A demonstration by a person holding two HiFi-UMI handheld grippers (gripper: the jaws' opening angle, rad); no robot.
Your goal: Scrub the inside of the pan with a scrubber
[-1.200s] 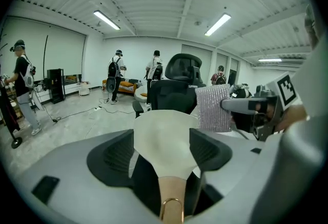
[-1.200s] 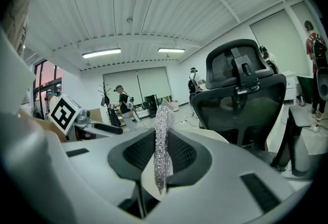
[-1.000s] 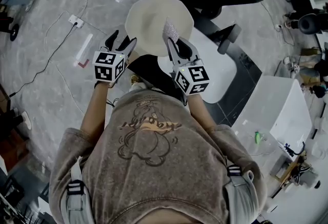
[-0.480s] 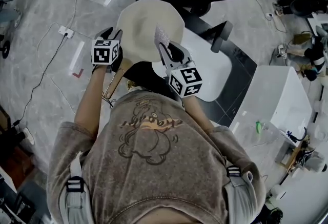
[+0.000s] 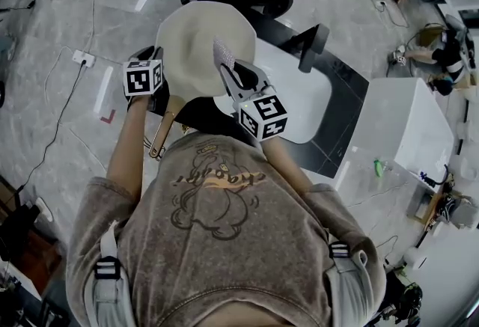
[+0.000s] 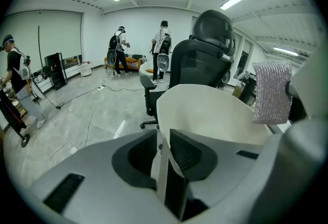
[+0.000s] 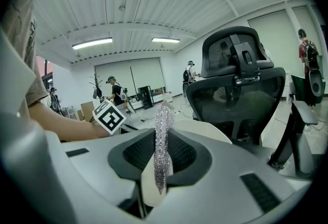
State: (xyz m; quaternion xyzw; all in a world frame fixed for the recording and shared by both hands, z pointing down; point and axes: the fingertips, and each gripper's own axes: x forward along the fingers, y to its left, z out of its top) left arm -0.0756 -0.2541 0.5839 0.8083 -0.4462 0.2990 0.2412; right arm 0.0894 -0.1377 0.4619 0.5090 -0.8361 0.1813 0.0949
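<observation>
The left gripper point(image 6: 165, 164), jaws just closing, is clamping the rim of the round cream pan point(image 6: 210, 113) between them. The right gripper point(image 7: 160, 169) is pinching the silvery mesh scrubber point(image 7: 163, 136), so scrubbing can probably begin.

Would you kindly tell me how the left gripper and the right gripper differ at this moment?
The left gripper clamps the rim of the cream pan, its jaws having just been closing on it; the right gripper pinches the silvery scrubber, which stands upright. In the head view the left gripper sits at the pan's edge near the handle, while the right gripper reaches over the pan's inside. Both are shut on something.
</observation>
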